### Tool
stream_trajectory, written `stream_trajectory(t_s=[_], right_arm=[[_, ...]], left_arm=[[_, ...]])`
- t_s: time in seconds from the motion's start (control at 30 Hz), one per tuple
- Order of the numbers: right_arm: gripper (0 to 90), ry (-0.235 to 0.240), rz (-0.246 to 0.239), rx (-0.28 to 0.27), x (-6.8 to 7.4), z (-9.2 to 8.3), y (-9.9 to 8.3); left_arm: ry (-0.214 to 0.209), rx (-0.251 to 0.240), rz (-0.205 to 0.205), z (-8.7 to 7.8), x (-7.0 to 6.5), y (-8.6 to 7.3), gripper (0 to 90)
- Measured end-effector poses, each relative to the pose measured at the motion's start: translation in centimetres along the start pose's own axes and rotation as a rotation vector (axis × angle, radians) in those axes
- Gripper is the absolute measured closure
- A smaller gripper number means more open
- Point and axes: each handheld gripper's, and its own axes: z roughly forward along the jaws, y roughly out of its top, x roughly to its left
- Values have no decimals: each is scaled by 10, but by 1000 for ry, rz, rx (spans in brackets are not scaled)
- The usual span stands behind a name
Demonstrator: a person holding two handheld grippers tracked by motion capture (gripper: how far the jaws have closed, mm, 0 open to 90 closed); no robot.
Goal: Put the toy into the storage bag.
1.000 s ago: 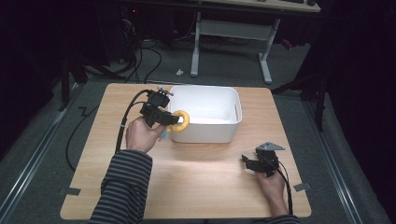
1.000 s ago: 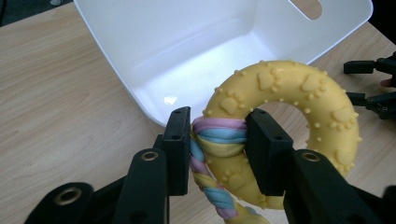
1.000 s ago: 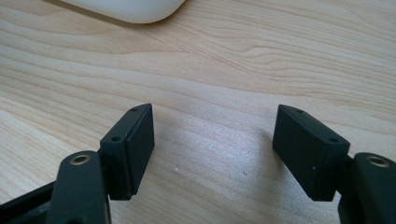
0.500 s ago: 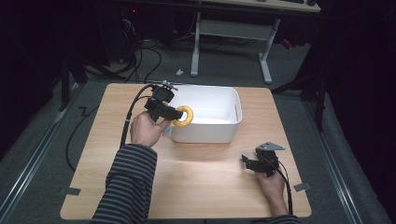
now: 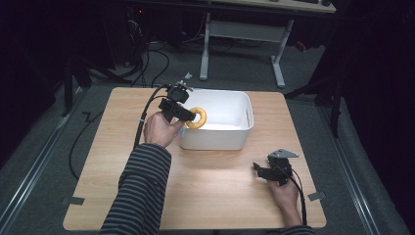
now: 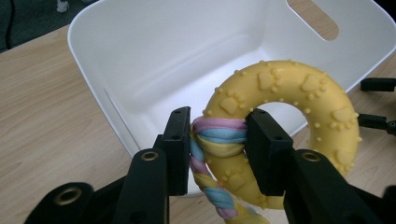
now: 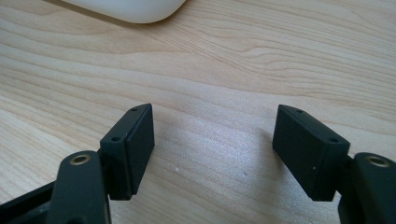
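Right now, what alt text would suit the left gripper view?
Two black jaws of the left gripper clamp a yellow ring toy at its pastel braided rope, just over the rim of a white tub on a wooden table.

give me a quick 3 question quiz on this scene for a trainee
1. True or false: the left gripper is shut on the yellow ring toy.
2. The toy hangs over which thing: (a) the white bin, (b) the floor, (c) the person's sleeve?
3. How do the jaws of the right gripper stand, and what lies between them?

Key
1. True; the pads clamp the ring where its pastel rope wraps it.
2. a
3. Open, nothing between them; bare wooden table beyond.
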Motion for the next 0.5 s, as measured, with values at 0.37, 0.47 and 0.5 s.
stream_trajectory(t_s=[0.37, 0.47, 0.5], right_arm=[[299, 0, 0, 0, 0, 0, 0], [299, 0, 0, 0, 0, 0, 0], [299, 0, 0, 0, 0, 0, 0]], left_arm=[[17, 9, 18, 9, -3, 15, 628], [24, 10, 20, 11, -3, 18, 628], [26, 14, 28, 13, -4, 20, 628]])
